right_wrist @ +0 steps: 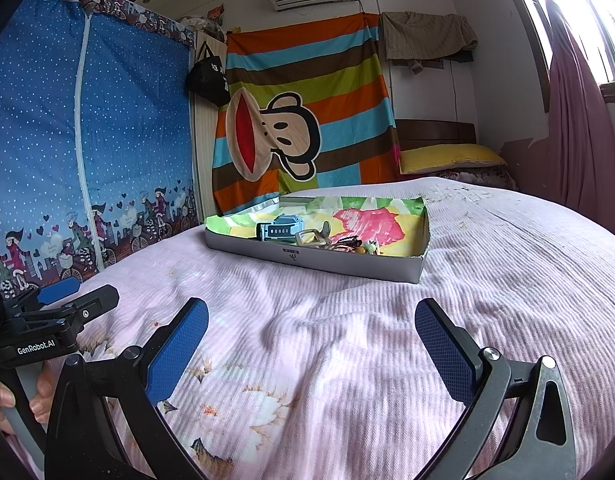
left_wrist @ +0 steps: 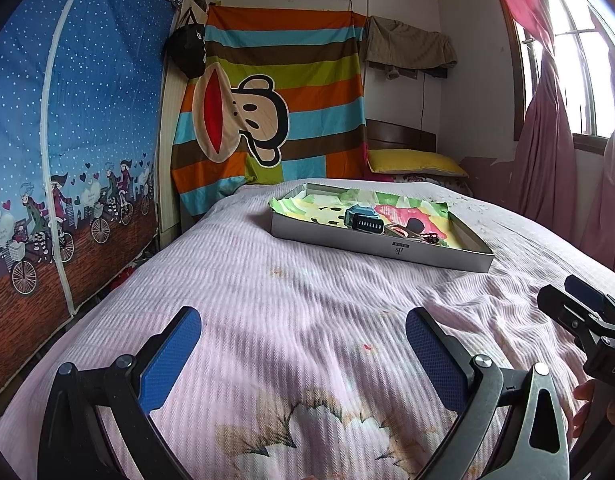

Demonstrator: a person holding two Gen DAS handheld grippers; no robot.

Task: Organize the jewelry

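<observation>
Blue-padded, both the left claw and right claw are hovering released over the bed, near the far jewelry tray.

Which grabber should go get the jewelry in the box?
Probably the right gripper: the jewelry pile lies almost straight ahead of it. From the left gripper, it lies off to the right. Both are open.

The right tool gapes wide and empty over the pink bedspread at lower frame; a shallow grey tray of trinkets sits mid-frame.
</observation>
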